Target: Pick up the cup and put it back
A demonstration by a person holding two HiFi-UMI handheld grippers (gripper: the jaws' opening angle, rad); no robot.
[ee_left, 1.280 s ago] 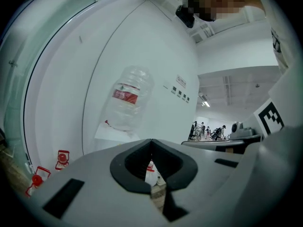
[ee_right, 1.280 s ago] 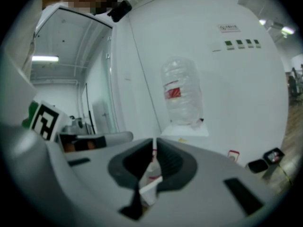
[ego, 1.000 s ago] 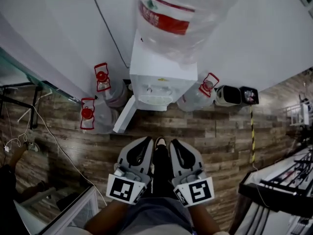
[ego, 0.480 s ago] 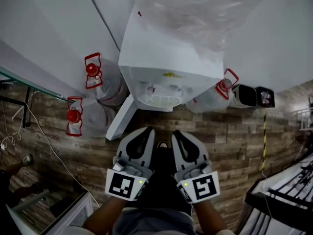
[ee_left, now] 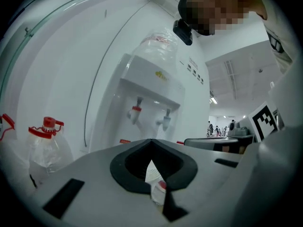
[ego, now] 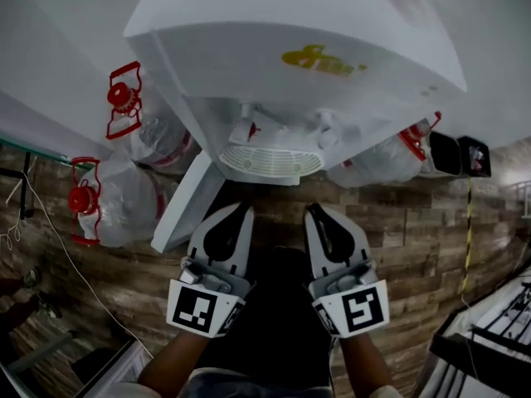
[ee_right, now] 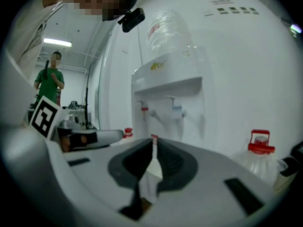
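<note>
As grey left gripper (ego: 242, 212) and grey right gripper (ego: 312, 212) pointed toward 12 o'clock, jaws pressed together and empty, white boxy water dispenser (ego: 315, 98) stood there.

I'm looking at a white water dispenser (ego: 332, 23) bearing a yellow logo (ego: 319, 59), clear bottles (ego: 133, 206) showing red caps (ego: 83, 199), and a brown wood-plank floor (ego: 415, 247). The grey left tool (ego: 245, 211) and right tool (ego: 314, 214) are carrying black-and-white square markers.

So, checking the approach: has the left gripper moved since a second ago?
Yes. The left gripper has come forward toward the dispenser; in the head view the gap to its drip tray has shrunk.
</note>
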